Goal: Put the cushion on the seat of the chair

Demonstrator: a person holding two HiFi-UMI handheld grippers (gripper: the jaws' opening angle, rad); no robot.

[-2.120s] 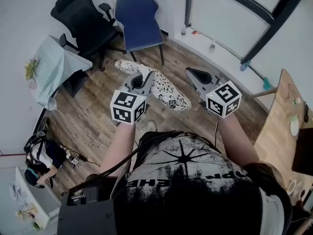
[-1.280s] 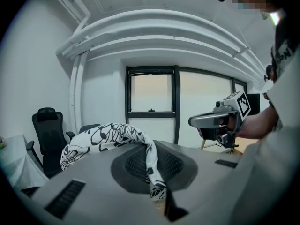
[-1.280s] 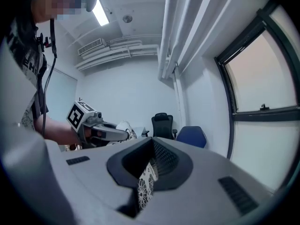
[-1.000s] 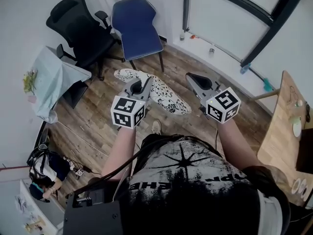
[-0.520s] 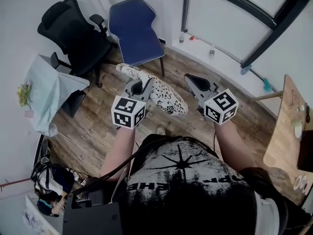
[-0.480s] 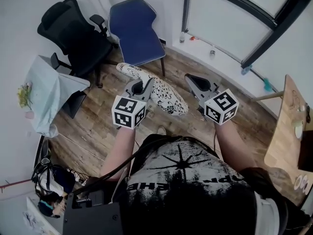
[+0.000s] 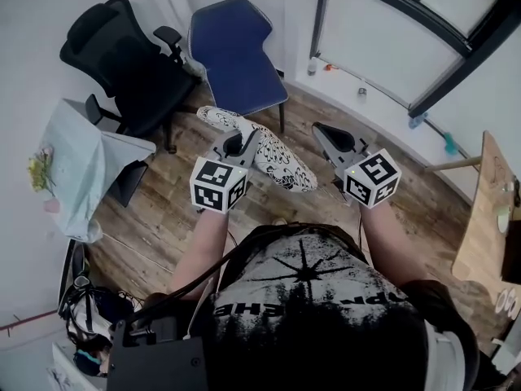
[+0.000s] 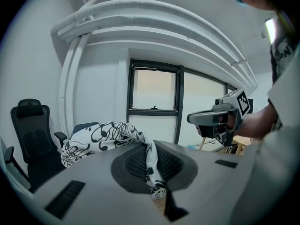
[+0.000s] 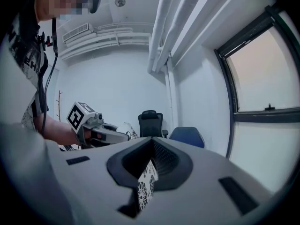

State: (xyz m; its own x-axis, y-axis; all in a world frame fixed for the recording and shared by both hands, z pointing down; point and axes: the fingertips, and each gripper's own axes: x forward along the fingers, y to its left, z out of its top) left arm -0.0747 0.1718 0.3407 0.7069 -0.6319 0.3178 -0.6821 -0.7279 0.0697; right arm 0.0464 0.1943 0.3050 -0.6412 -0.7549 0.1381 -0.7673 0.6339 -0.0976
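Note:
The cushion (image 7: 262, 152), white with a black flower print, hangs in the air between my two grippers above the wooden floor. My left gripper (image 7: 234, 143) is shut on its near left edge, and printed fabric runs between the jaws (image 8: 151, 168). My right gripper (image 7: 326, 133) is shut on a corner of the cushion (image 9: 146, 182). The blue chair (image 7: 237, 52) stands ahead against the wall with its seat bare; it also shows in the gripper views as the blue chair (image 8: 84, 126) (image 9: 187, 136). The cushion is short of the seat and apart from it.
A black office chair (image 7: 122, 55) stands left of the blue one. A small table with a pale cloth (image 7: 77, 157) is at the left, and a wooden table (image 7: 488, 218) at the right. Bags and cables (image 7: 89, 300) lie on the floor at lower left. Small bottles (image 7: 313, 65) stand by the window wall.
Both grippers and the cushion have moved forward together toward the blue chair, which now sits nearer the cushion's far end. Both grips are unchanged.

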